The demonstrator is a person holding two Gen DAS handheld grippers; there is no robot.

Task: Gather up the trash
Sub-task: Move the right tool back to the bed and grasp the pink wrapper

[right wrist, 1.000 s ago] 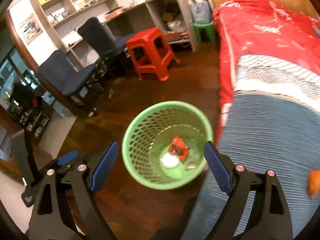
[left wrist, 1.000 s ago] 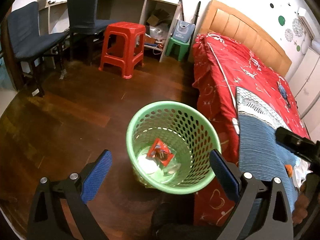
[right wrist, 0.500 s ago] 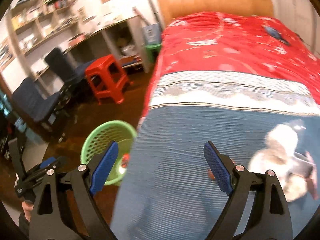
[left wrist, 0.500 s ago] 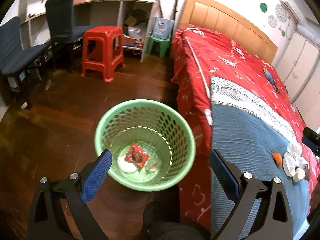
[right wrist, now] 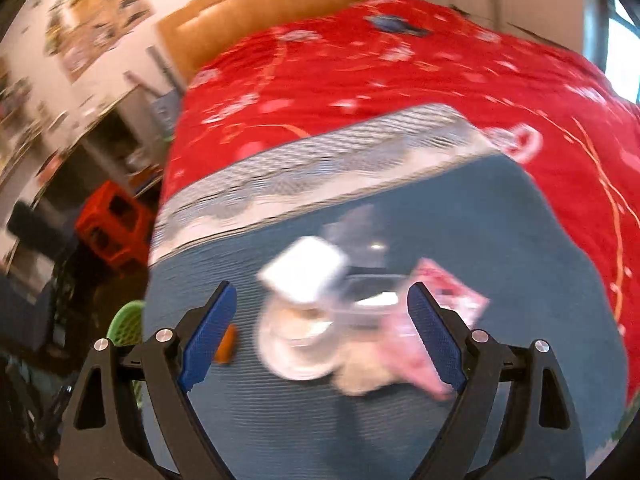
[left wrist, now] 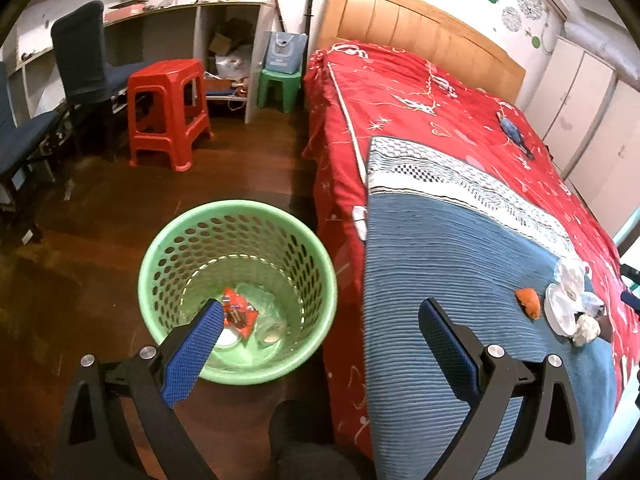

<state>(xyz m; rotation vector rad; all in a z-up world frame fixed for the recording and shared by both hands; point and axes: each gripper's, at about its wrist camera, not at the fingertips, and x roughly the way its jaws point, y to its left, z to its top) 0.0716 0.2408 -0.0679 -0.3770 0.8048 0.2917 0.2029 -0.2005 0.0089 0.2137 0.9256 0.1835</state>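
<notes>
Trash pile (right wrist: 320, 312) sits lower centre on the blue blanket (right wrist: 400, 420); right gripper (right wrist: 320, 336) spread wide, holding nothing. Left gripper (left wrist: 320, 344) spread too, beside green basket (left wrist: 320, 264). Best pinch one piece squarely.

A glossy green perforated plastic basket (left wrist: 238, 240) stands on polished dark wood floor (left wrist: 100, 216) beside the bed's ribbed blue cloth blanket (left wrist: 448, 264) and smooth red cloth cover (left wrist: 420, 120), near a shiny red plastic stool (left wrist: 168, 112).
</notes>
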